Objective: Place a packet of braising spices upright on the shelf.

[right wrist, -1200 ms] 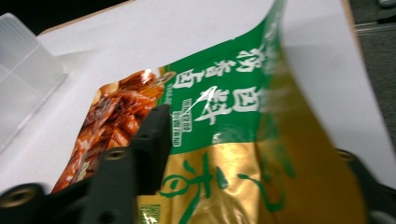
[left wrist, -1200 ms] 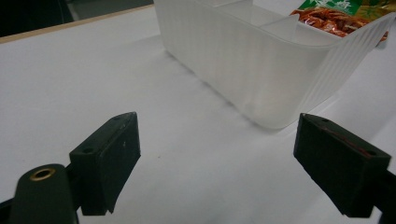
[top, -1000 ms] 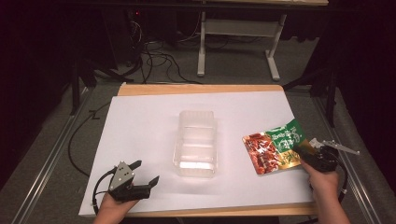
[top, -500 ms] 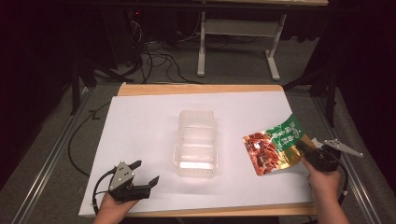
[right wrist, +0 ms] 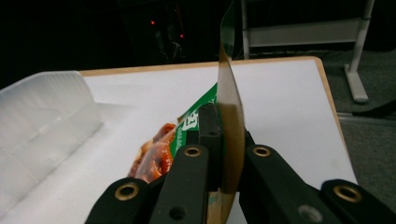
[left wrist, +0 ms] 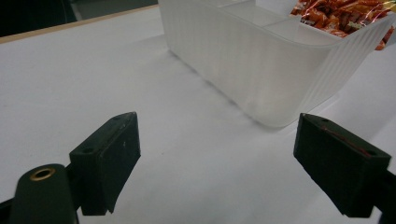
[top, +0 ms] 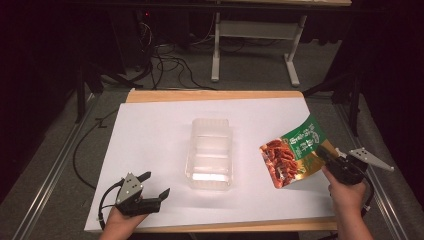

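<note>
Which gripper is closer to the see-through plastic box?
Left, though it's fairly close. The left gripper sits open on the table just off the plastic box's near left corner. The right gripper is farther off on the box's other side, pinching the snack bag.

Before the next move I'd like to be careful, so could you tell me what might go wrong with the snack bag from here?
The right hand-held gripper pinches only one edge of the snack bag, so the bag hangs tilted and could slip or swing. Its loose lower corner might catch on the rim of the clear plastic container if carried across too low. The left hand-held gripper sits open and apart from the container, so a nudge could slide it on the white sheet.
</note>
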Motion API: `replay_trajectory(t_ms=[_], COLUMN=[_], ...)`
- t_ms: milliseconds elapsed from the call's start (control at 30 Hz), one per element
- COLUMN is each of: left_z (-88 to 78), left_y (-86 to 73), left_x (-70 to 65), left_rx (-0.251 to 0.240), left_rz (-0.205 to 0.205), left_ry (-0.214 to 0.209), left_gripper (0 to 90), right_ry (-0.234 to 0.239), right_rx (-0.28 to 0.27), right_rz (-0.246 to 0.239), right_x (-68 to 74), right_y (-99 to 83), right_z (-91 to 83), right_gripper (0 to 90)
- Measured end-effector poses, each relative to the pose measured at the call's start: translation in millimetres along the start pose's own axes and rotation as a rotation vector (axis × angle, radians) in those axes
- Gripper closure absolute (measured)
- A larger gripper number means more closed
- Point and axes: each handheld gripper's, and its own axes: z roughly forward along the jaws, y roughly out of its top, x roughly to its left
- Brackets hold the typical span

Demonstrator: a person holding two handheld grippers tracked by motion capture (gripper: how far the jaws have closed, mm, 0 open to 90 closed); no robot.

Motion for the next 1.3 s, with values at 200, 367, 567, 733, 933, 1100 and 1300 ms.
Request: replay_trajectory(t_ms=[200,367,567,733,933,1100,1300], left_z=[-0.6,-1.4,-1.6,-2.7,-2.9,-2.6,-2.9], left_y=[0.4,0.7,0.6,0.7,0.8,0.8,0.5], left_x=[0.3,0.2,0.6,0.6,0.4,0.3,0.7], left_rx=[-0.004,-0.008,-0.011,-0.015,-0.019,-0.019,-0.025], left_rz=[0.001,0.005,0.005,0.005,0.003,0.006,0.002], left_ry=[0.002,0.006,0.006,0.01,0.011,0.012,0.015], left_gripper=[15.2,15.2,15.2,15.2,15.2,15.2,15.2], right_ry=[0.04,0.083,0.139,0.167,0.191,0.209,0.217], right_rx=[-0.048,-0.074,-0.093,-0.102,-0.108,-0.128,-0.149], right_rz=[-0.027,-0.049,-0.082,-0.117,-0.141,-0.175,-0.218], right_x=[16.4,31.8,54.0,68.1,74.3,76.8,80.2], right_y=[10.8,18.9,27.3,31.4,33.6,36.2,40.9], right_z=[-3.3,-3.0,-0.6,2.1,2.4,-1.5,-6.4], right_gripper=[90.0,90.0,90.0,90.0,90.0,90.0,90.0])
